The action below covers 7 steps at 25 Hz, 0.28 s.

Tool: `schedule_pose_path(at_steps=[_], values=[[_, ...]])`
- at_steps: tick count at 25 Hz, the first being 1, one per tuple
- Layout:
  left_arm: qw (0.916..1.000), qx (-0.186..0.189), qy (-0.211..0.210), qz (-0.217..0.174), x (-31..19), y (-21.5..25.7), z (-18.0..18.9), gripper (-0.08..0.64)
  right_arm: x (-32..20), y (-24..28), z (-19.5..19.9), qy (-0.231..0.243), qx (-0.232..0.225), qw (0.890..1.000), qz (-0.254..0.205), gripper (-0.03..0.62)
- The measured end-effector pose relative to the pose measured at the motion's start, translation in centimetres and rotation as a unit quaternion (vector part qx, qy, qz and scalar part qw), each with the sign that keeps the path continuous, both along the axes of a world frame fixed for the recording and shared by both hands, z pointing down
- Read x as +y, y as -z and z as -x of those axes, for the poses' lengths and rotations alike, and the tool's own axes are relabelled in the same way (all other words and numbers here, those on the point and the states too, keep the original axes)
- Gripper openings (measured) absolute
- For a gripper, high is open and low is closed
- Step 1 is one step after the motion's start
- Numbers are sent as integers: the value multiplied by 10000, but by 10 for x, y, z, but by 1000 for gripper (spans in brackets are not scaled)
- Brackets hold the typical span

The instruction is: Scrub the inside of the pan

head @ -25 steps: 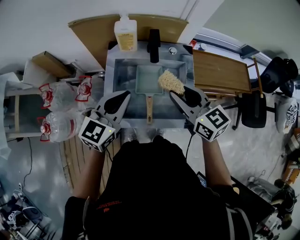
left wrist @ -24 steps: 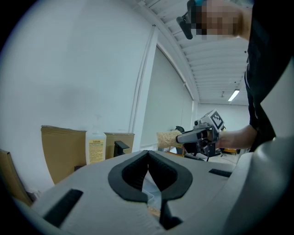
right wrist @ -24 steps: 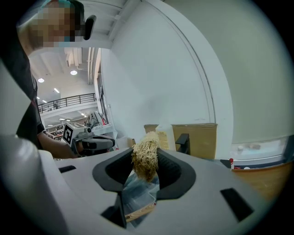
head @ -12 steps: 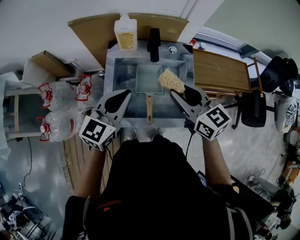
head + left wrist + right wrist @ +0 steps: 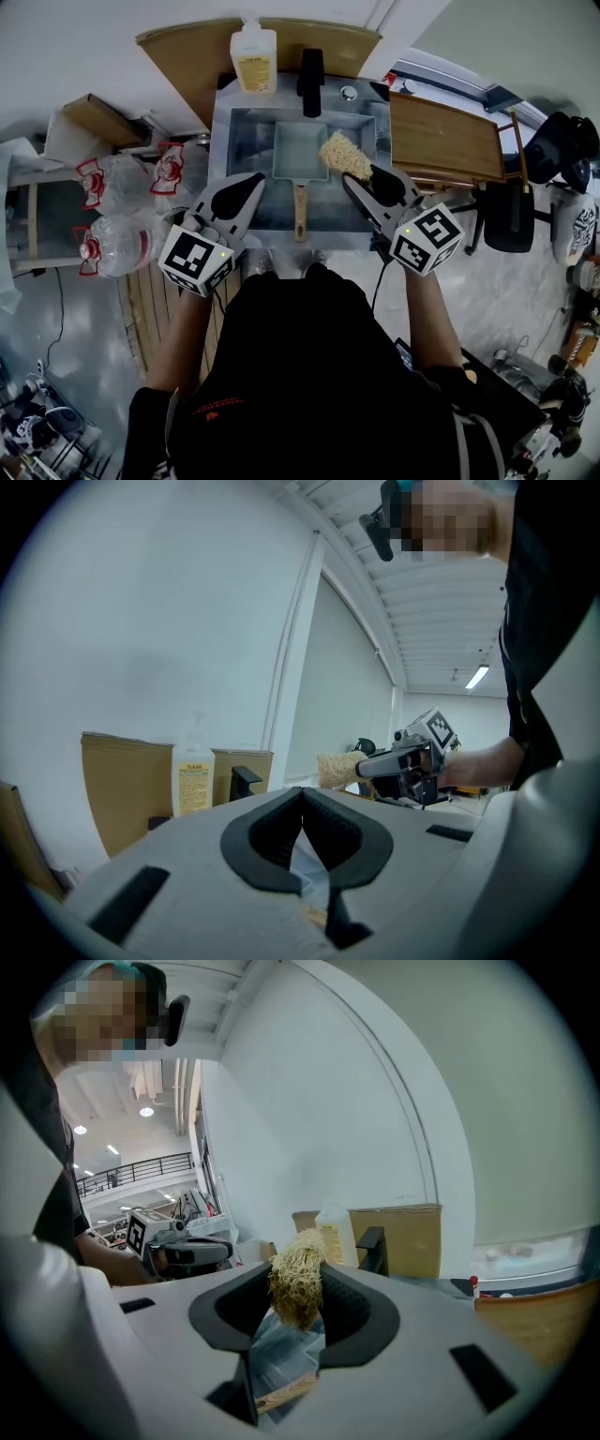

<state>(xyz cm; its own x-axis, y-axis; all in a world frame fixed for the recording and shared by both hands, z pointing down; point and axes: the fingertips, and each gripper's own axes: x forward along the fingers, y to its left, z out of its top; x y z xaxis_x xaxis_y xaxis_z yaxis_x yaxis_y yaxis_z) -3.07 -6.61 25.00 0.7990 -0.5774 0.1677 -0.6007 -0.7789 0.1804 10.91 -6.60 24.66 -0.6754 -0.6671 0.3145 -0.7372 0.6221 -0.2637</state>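
Observation:
A pale green rectangular pan (image 5: 298, 150) with a wooden handle (image 5: 300, 211) lies in the steel sink (image 5: 242, 141). My right gripper (image 5: 360, 180) is shut on a tan loofah scrubber (image 5: 344, 155), held above the pan's right edge. In the right gripper view the scrubber (image 5: 297, 1277) sticks up between the jaws, with the pan (image 5: 281, 1346) below. My left gripper (image 5: 251, 184) hovers over the sink's front left; its jaws are shut on nothing. The left gripper view shows the left gripper (image 5: 302, 799) with its pads together and the right gripper (image 5: 398, 761) beyond.
A soap bottle (image 5: 253, 56) and a black faucet (image 5: 311, 80) stand behind the sink. A wooden board (image 5: 441, 141) lies to its right. Plastic water bottles (image 5: 117, 183) are stacked at the left, and a dark chair (image 5: 511, 220) stands at the right.
The head view has shifted a little, so the sink sits slightly higher in frame. Both grippers stay about where they were, the right one still holding the scrubber.

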Motion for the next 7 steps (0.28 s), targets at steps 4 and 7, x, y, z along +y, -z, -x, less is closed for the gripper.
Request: schedule_pose_path(at_steps=[4, 7], values=[[10000, 3, 5, -14, -1, 0, -1, 18, -2, -3, -1, 10, 14, 10000, 26, 146], [10000, 4, 2, -18, -1, 0, -2, 18, -2, -4, -3, 5, 25, 10000, 32, 146]])
